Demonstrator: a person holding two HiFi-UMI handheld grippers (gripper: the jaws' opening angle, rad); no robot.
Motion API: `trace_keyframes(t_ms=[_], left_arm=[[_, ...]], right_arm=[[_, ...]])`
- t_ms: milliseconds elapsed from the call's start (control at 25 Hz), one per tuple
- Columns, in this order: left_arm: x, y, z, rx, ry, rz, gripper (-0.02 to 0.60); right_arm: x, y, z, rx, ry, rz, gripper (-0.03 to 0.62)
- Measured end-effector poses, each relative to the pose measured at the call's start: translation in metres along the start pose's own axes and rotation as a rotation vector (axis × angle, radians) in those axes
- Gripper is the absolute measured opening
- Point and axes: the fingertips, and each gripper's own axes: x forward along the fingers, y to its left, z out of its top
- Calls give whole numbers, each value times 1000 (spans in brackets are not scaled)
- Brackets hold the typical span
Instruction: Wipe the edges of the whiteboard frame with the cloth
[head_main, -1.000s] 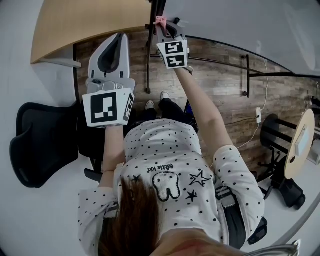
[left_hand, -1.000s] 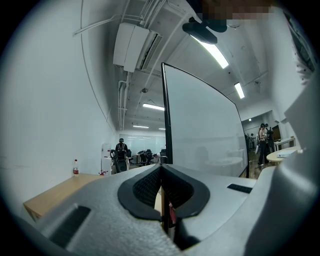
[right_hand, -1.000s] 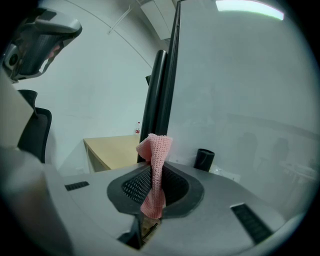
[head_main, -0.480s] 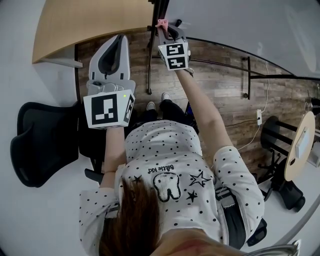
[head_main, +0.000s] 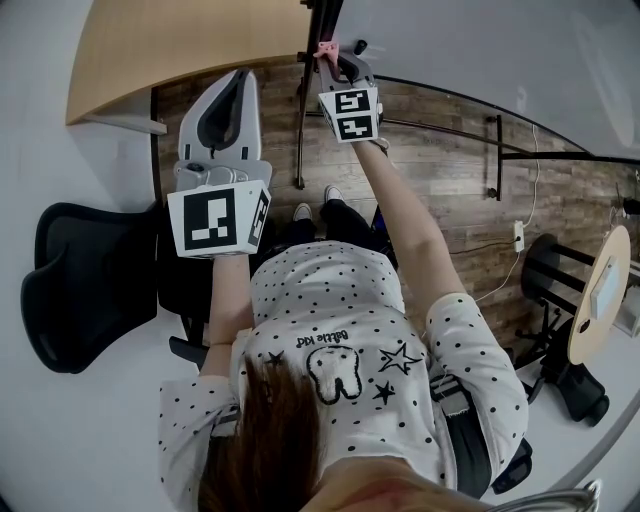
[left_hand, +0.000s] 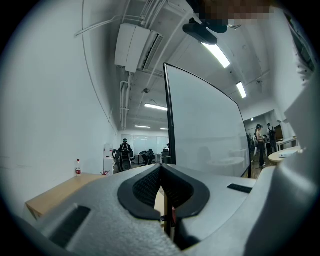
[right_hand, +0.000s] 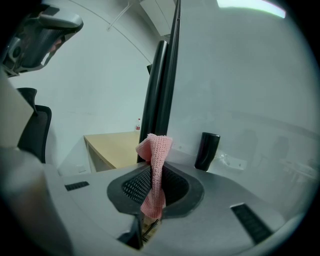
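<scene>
Right gripper view: the right gripper is pinching the cloth just short of the upright whiteboard frame; the left gripper is idling with its jaws pressed together.

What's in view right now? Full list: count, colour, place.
whiteboard: one, white with a black frame, upright ahead of both tools
cloth: one, pink, pinched in the right tool, close to the frame's edge
small black object: one, black, on the board face near the frame
table: one, light wood, left of the board
bottle: one, red label, on that table
office chair: one, black, at the person's left
round table: one, light top, far right
bystanders: a few, far background
left tool: grey, shut, empty
right tool: grey, shut on the cloth
</scene>
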Motion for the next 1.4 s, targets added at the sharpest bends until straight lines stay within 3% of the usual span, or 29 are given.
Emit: trace_keyframes(t_ms=[840,1120,1400], left_arm=[[2,8,-4,3,10,11,15],[1,9,-1,9,9,14,15],[0,11,-2,6,13,21,15]], right_arm=[[5,3,-15,37,34,7,34],[7,-1,-37,46,107,-6,34],[10,-1,-39,55,114,0,34]])
